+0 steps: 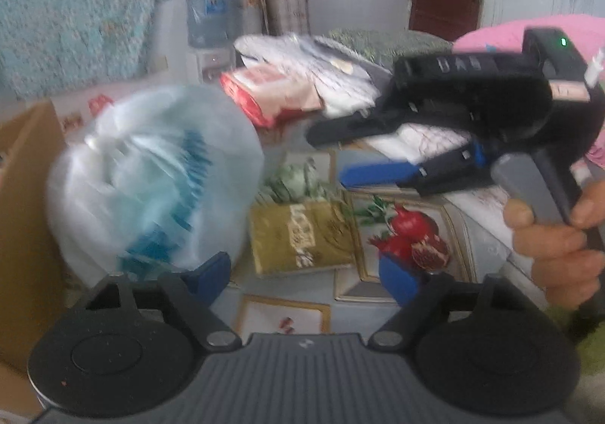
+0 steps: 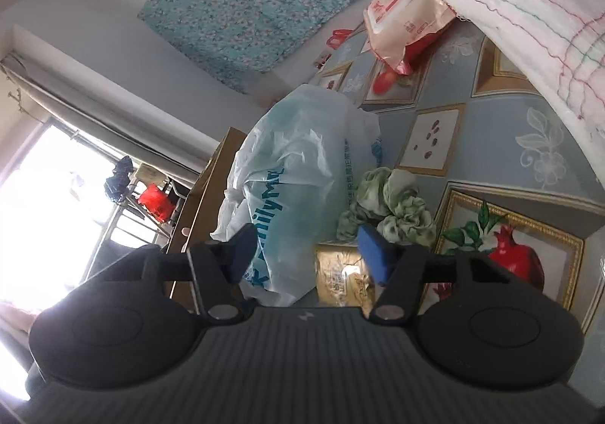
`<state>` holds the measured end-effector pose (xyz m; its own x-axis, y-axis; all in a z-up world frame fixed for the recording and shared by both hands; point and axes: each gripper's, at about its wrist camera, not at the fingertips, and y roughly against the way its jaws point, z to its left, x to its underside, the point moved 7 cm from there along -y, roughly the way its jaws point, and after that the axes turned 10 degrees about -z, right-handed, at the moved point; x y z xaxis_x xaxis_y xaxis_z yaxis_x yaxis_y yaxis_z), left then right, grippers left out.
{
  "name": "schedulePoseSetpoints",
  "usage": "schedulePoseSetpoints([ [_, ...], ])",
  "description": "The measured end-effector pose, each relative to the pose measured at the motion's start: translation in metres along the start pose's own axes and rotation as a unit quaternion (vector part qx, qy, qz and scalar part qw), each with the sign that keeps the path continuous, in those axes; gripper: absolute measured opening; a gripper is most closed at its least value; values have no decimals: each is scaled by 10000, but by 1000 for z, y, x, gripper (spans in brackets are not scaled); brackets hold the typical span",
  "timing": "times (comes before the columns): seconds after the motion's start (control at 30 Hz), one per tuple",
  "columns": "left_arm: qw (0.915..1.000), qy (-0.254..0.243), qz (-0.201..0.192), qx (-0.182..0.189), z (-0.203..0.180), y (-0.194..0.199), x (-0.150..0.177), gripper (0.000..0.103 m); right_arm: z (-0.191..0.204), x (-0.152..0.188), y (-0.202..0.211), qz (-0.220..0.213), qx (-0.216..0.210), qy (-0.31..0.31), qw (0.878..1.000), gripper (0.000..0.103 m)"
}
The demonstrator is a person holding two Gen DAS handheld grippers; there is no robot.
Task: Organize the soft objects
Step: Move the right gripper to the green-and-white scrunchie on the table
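Both the left gripper (image 1: pixel 306 274) and right gripper (image 2: pixel 308 254) hang wide and empty beside the plastic bag (image 1: pixel 151 182), seemingly readying a grasp.

A home: water dispenser (image 1: pixel 208 42), fruit-print tablecloth (image 2: pixel 491 114), floral curtain (image 2: pixel 249 4).

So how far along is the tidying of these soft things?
Barely begun, it seems. Both the left gripper and the right gripper are open and empty. The plastic bag, green cloth, gold packet and red wipes pack lie scattered on the tablecloth.
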<state>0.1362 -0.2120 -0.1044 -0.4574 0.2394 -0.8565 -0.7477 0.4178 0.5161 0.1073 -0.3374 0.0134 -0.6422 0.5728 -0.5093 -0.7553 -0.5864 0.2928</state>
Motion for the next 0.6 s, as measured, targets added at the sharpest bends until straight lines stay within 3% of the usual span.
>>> schedulePoseSetpoints([
  [0.2,9986,397,242,264,-3,-6,16,71,-2,-4,-25,161,131,264,9994,47],
  [0.43,9954,738,427,438,12,-1,26,74,-9,33,-15,744,112,-108,9971,47],
  [0.6,9926,945,603,467,23,8,39,77,-10,57,-8,1067,-302,-784,9907,48],
])
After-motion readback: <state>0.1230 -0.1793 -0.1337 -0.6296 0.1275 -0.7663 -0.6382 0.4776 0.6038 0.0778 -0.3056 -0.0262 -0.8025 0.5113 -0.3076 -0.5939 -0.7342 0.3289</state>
